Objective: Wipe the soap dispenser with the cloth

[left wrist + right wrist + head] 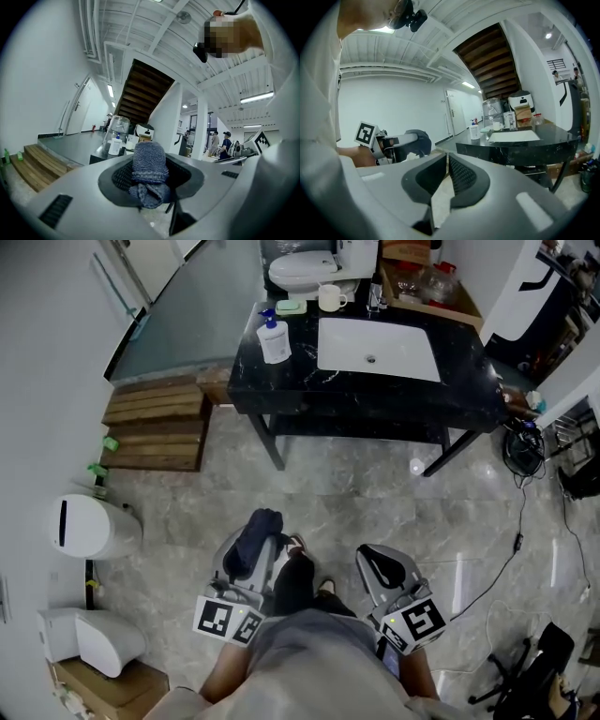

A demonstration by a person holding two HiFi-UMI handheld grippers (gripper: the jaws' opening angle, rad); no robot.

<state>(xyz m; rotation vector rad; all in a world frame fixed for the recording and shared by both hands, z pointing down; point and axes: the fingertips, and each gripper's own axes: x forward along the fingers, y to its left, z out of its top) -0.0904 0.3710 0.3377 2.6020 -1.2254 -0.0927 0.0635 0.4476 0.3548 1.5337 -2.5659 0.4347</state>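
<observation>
Clamping a dark blue cloth [149, 161] between its jaws, the left tool [257, 538] sits near at the left, the soap dispenser [274, 339] stands far off ahead of it on the left end of the black surface [469, 381], and the right tool [446, 162], near right, is closed and empty.

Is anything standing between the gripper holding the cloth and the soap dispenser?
Nothing visible does. Only open floor lies between the left gripper, shut on the cloth, and the soap dispenser at the left end of the black counter.
</observation>
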